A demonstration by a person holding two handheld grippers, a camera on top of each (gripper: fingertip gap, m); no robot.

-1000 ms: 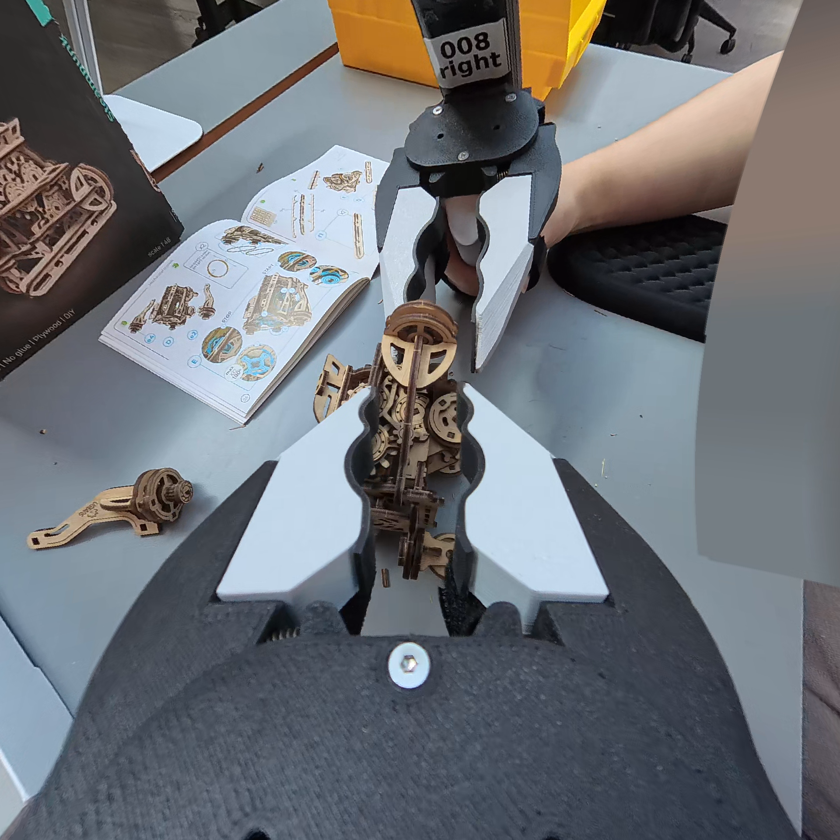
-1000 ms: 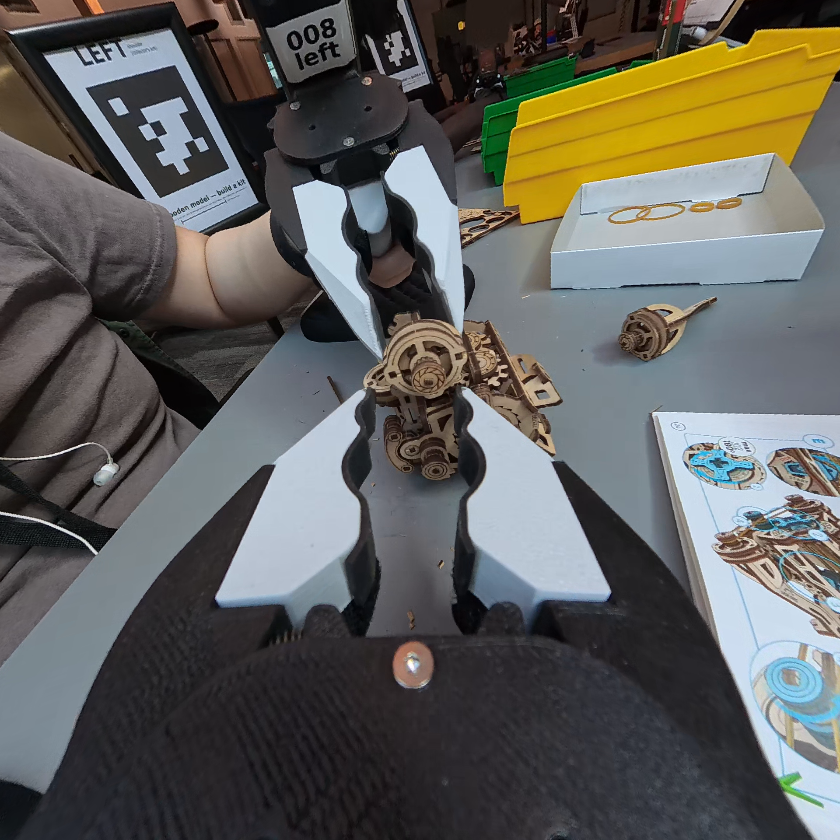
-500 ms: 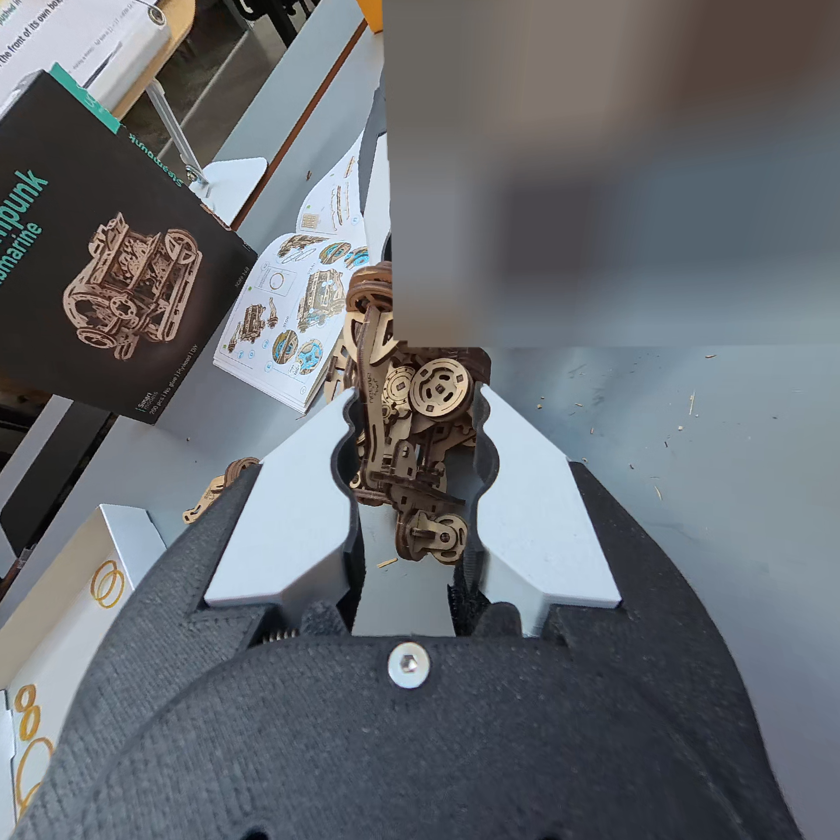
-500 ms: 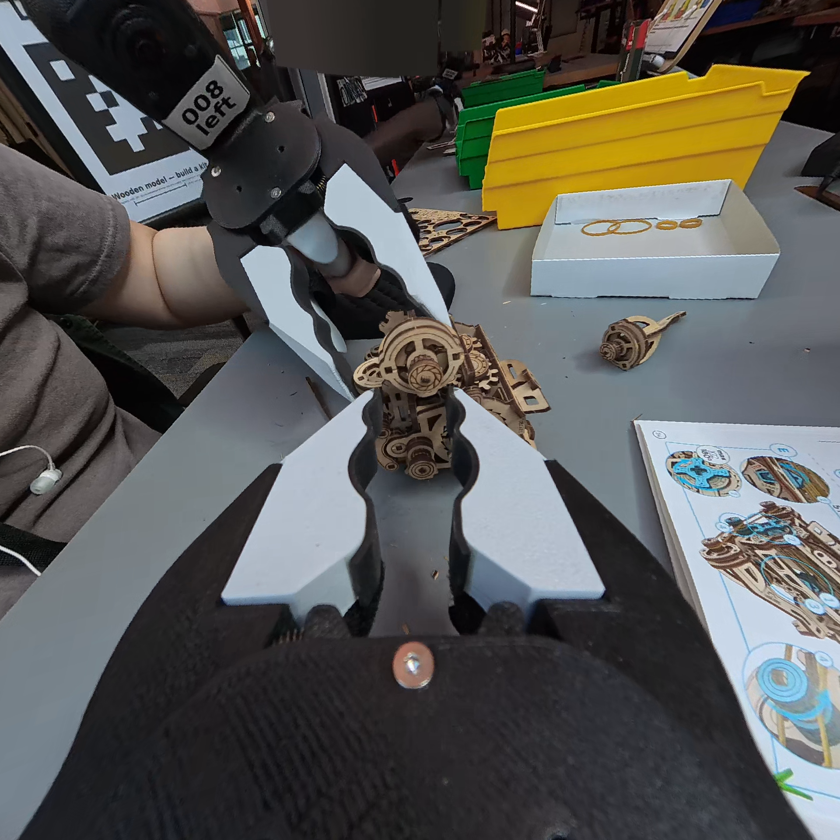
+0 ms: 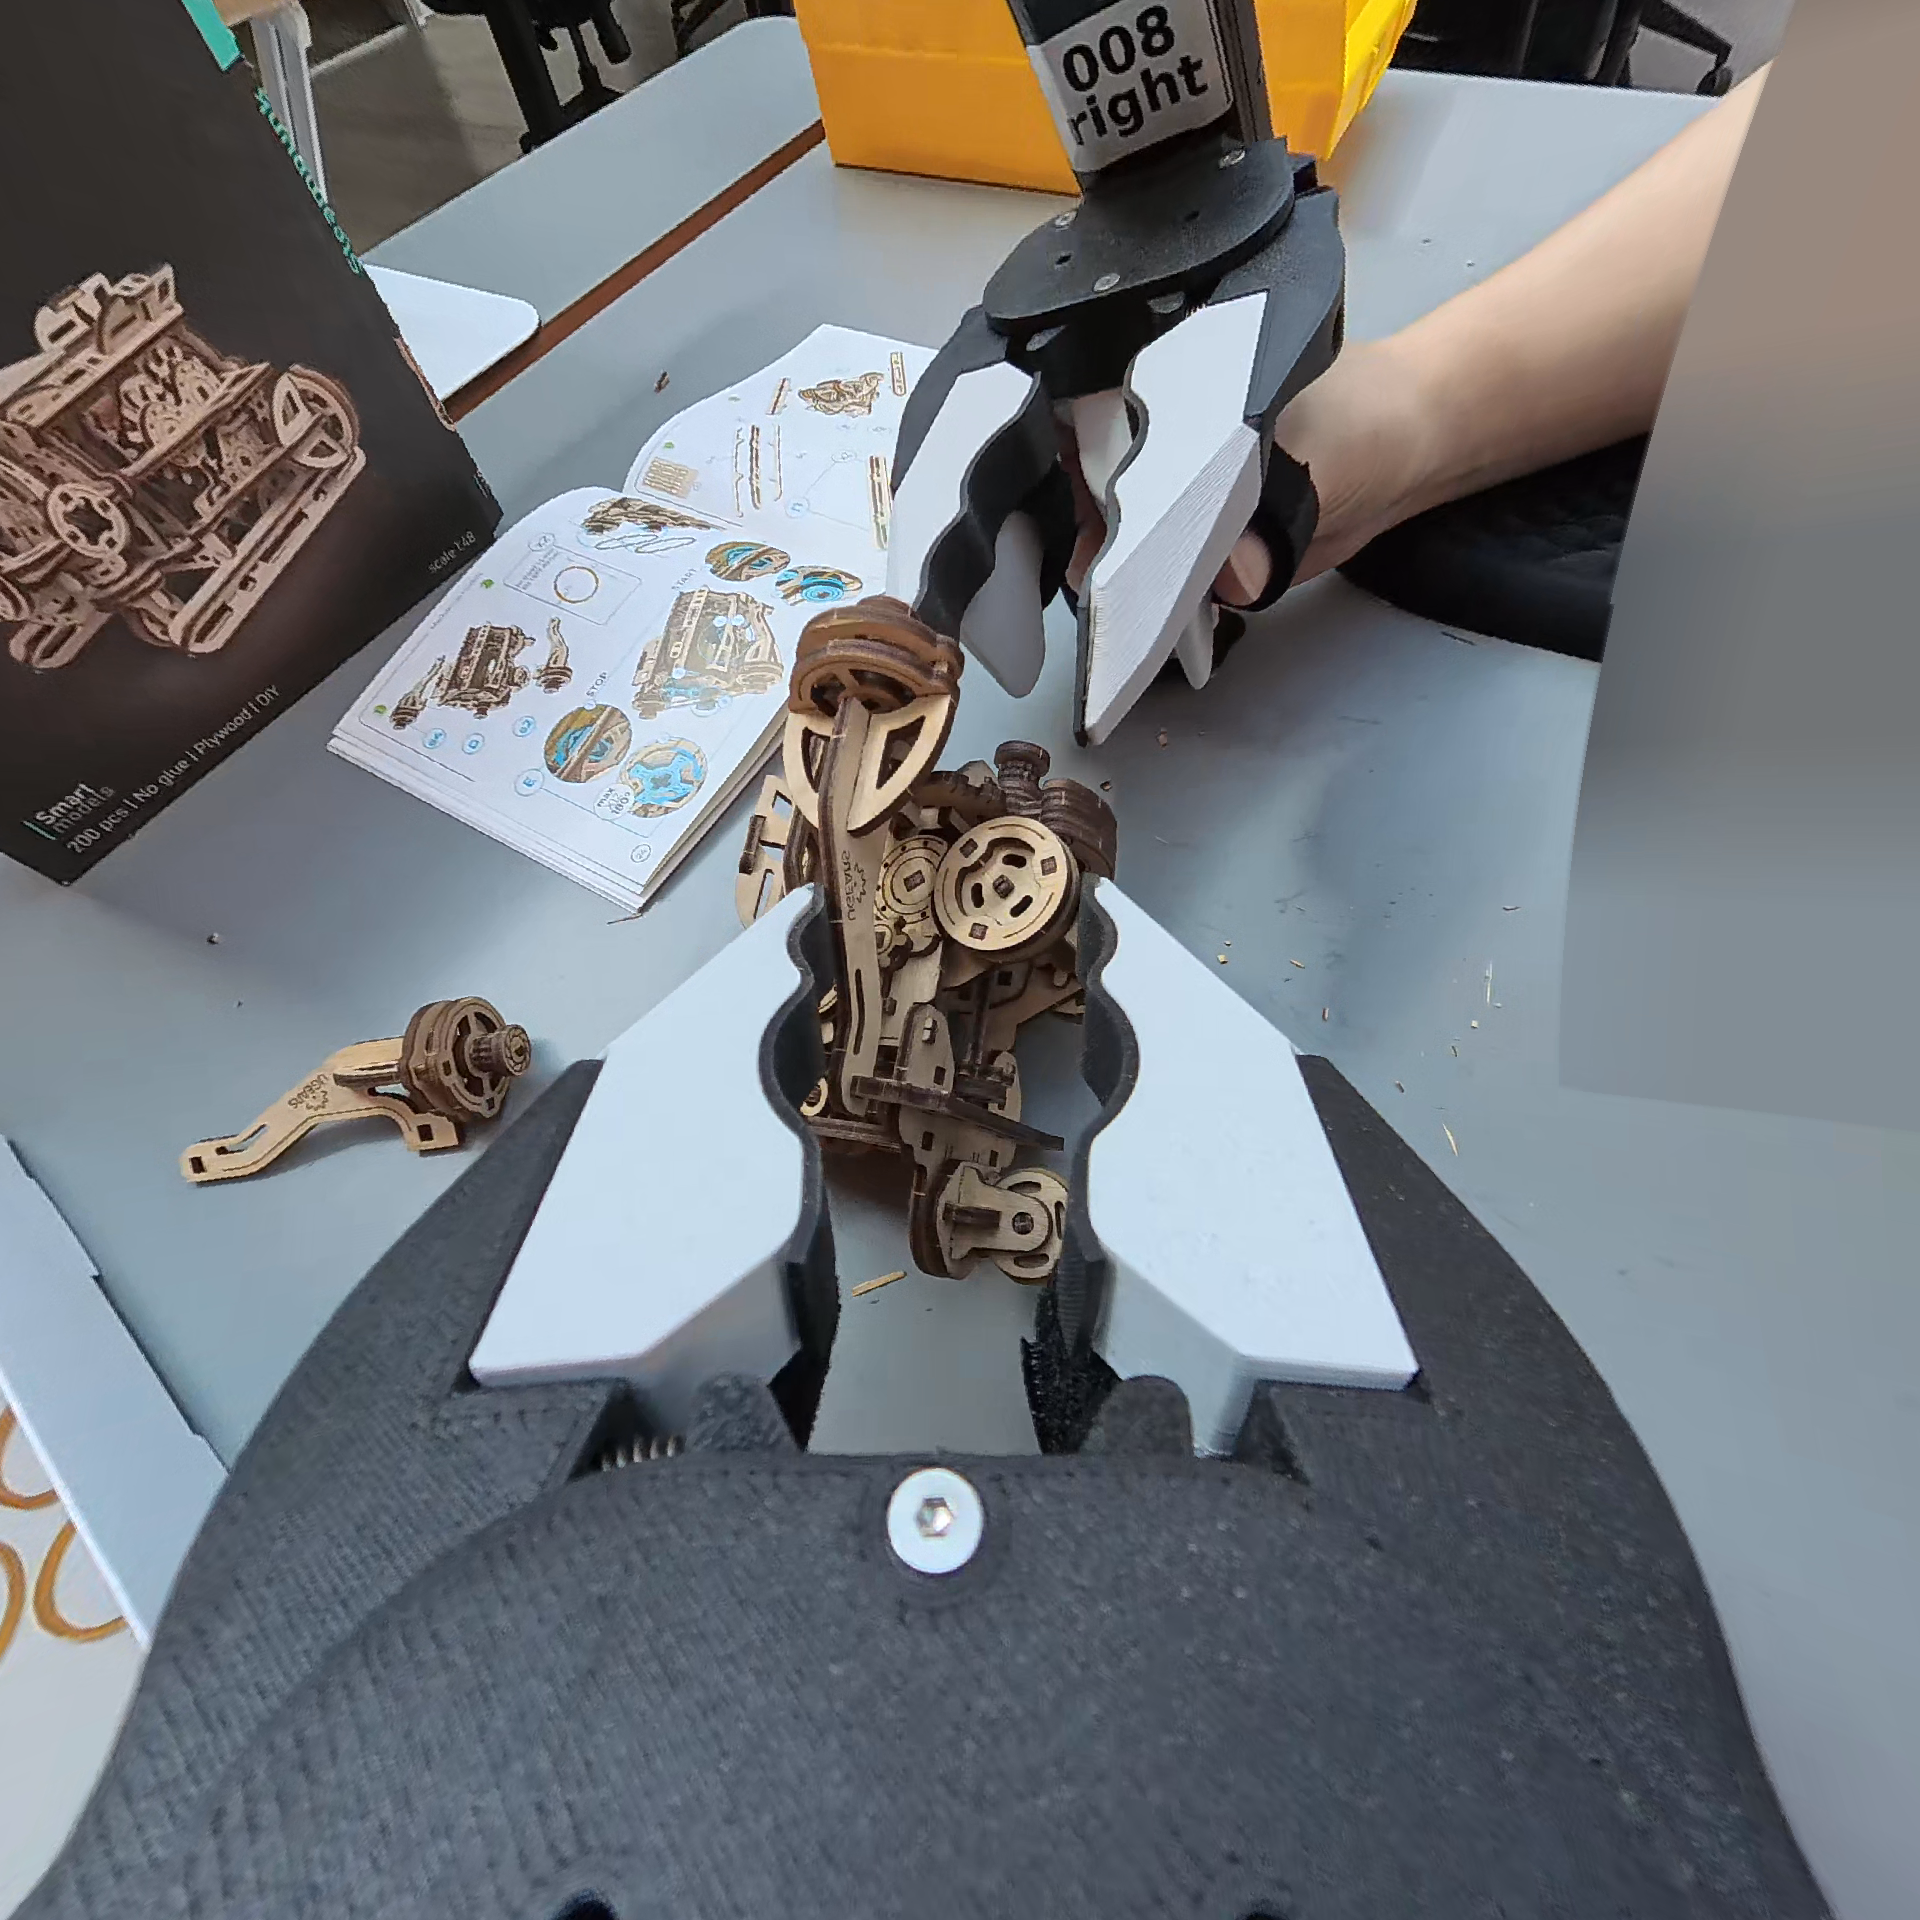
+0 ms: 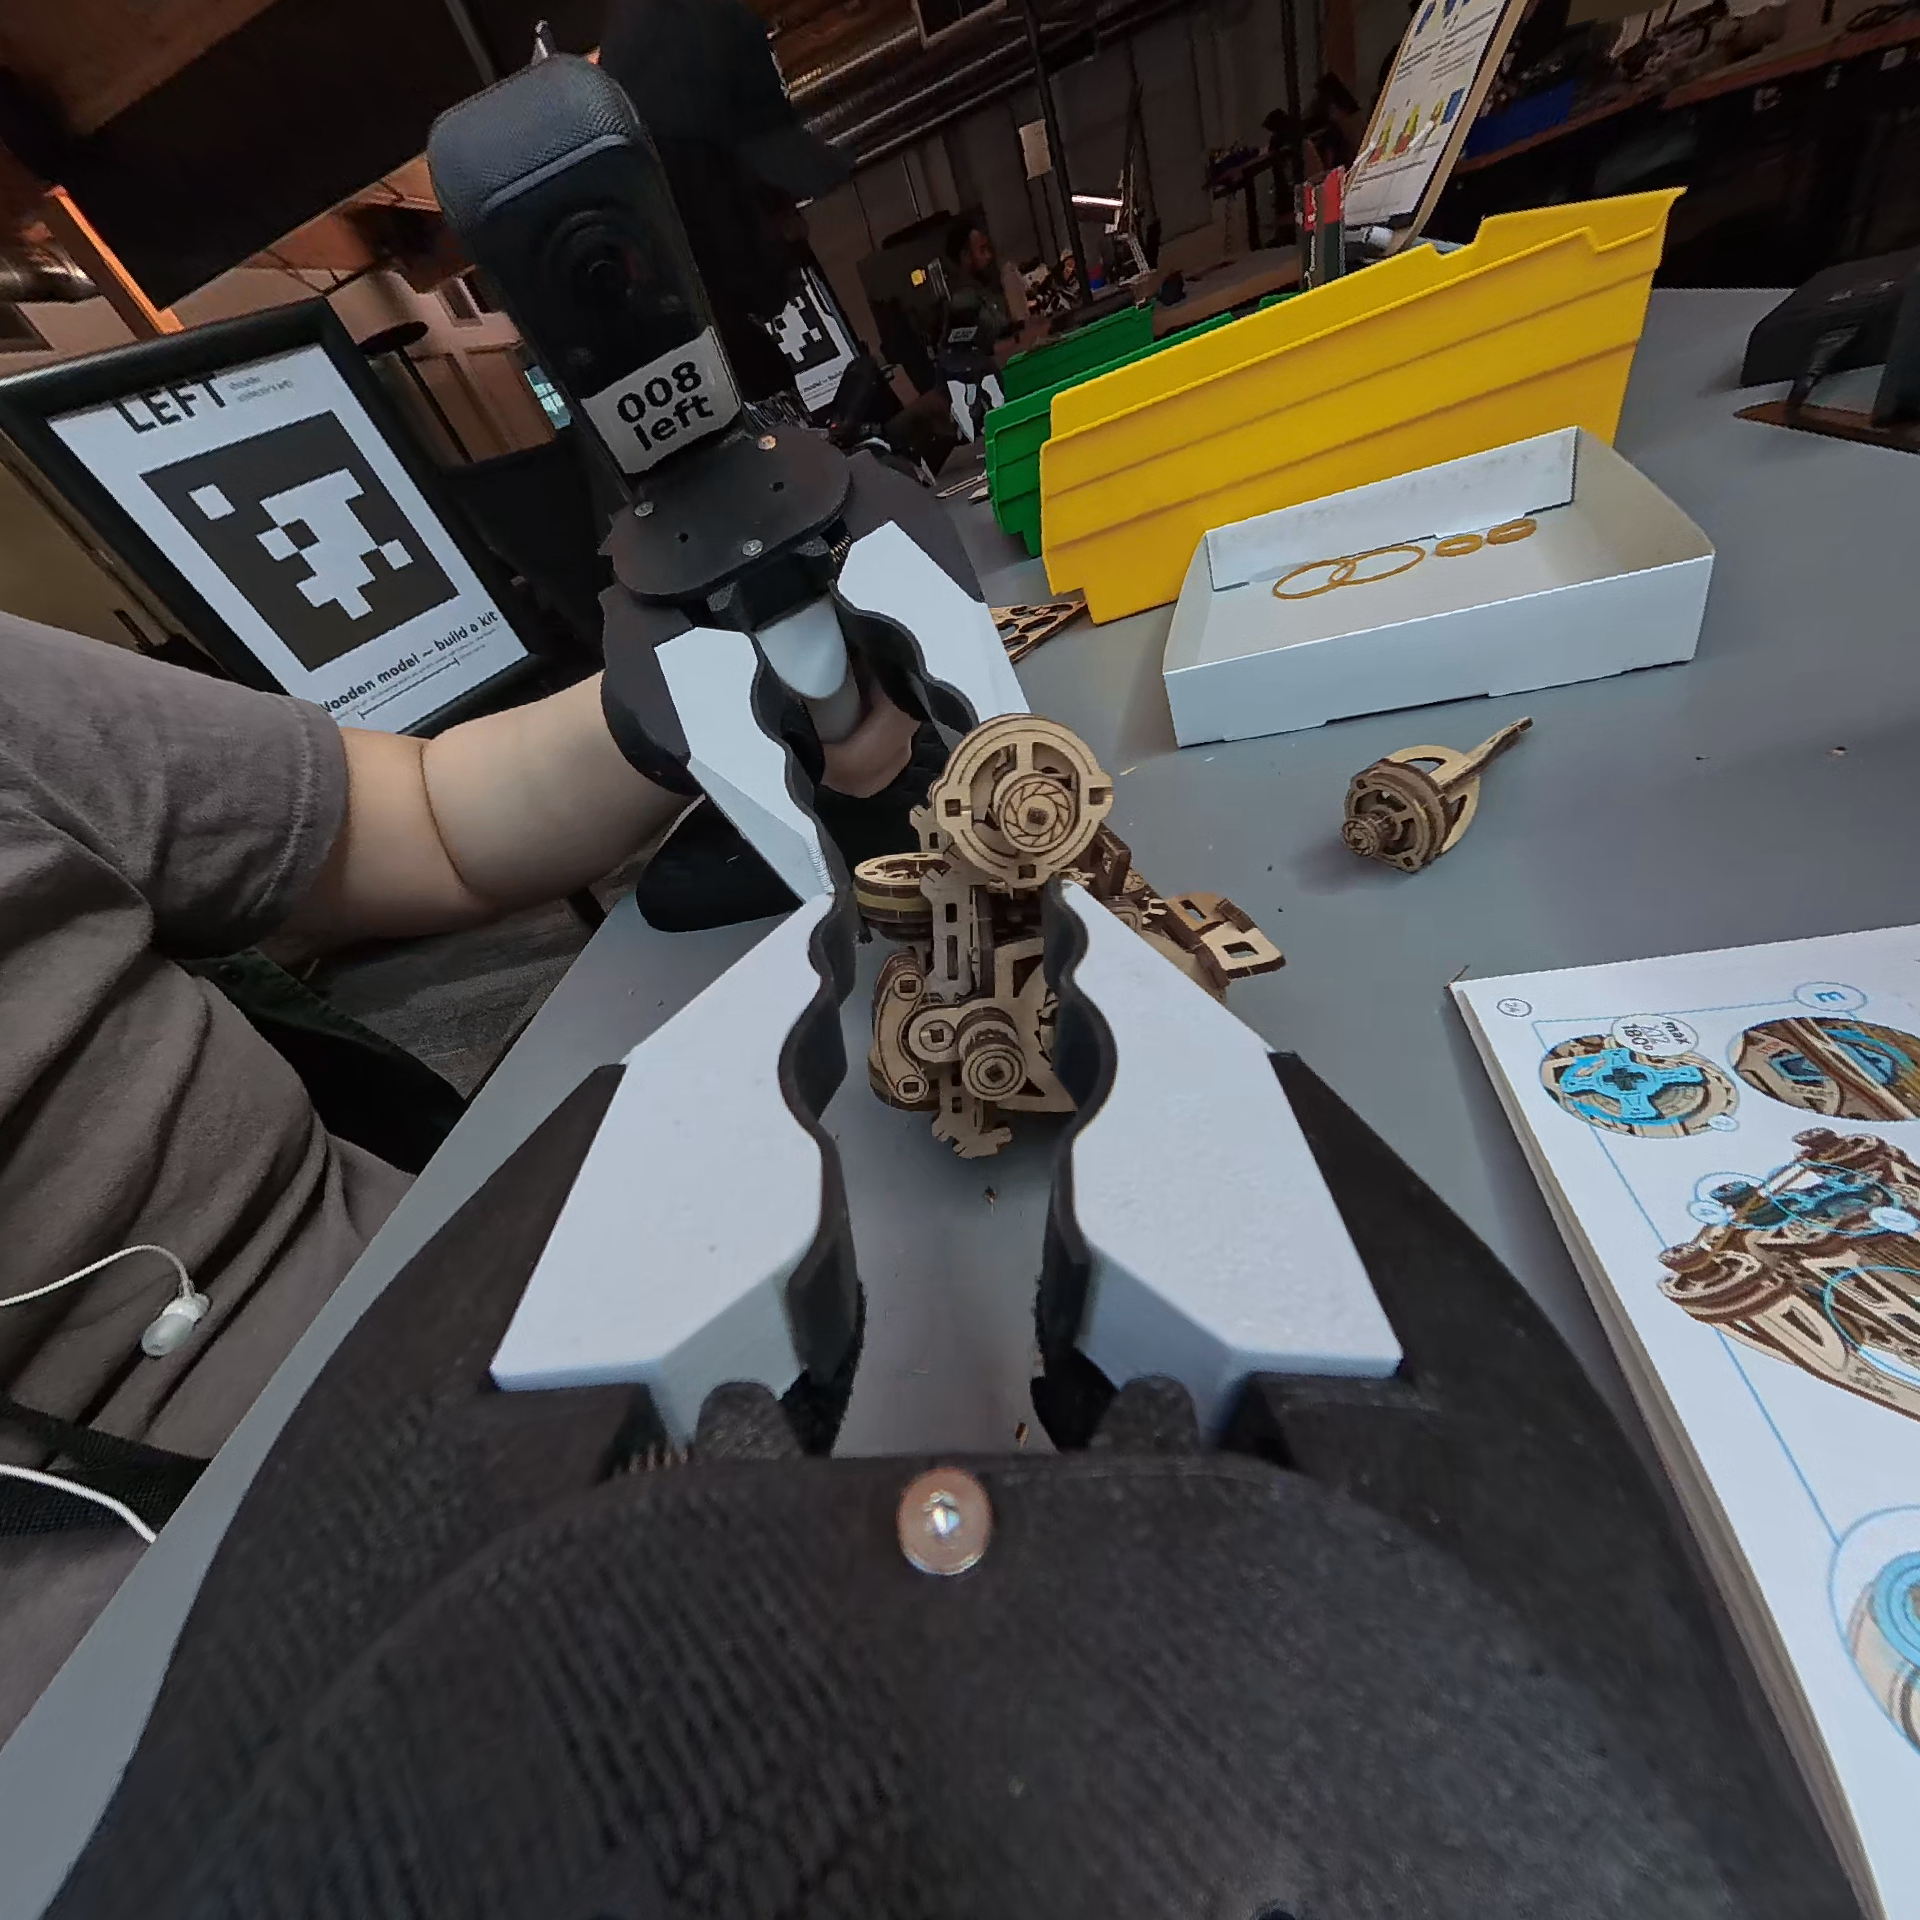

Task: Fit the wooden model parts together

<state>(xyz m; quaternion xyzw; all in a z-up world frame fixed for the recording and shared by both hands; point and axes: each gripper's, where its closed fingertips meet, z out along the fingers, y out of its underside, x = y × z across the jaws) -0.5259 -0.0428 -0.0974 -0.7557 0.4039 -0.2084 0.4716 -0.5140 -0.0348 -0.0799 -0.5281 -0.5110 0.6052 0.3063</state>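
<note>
The wooden model (image 5: 935, 935), a tan cluster of gears and wheels, stands tilted between my left gripper's (image 5: 951, 899) fingers. Both pads press on it, the left on a long arm piece and the right on a disc wheel. My right gripper (image 5: 1044, 701) is open just beyond the model's top wheel (image 5: 873, 665), with nothing between its pads. In the right wrist view the model (image 6: 977, 987) shows through my right gripper's (image 6: 945, 899) gap, with space at the left pad. A loose wheel-and-arm part (image 5: 416, 1081) lies on the table and also shows in the right wrist view (image 6: 1413, 810).
An open instruction booklet (image 5: 644, 665) (image 6: 1714, 1195) and a dark kit box (image 5: 187, 468) lie nearby. A white tray (image 6: 1434, 644) with rubber bands and yellow bins (image 6: 1351, 416) stand at the back. The person's arms (image 5: 1507, 343) (image 6: 499, 821) rest beside the work.
My left gripper widened and regripped the model, which turned in it so its disc faces show. My right gripper closed around the model's top, then opened and drew back to the right.
</note>
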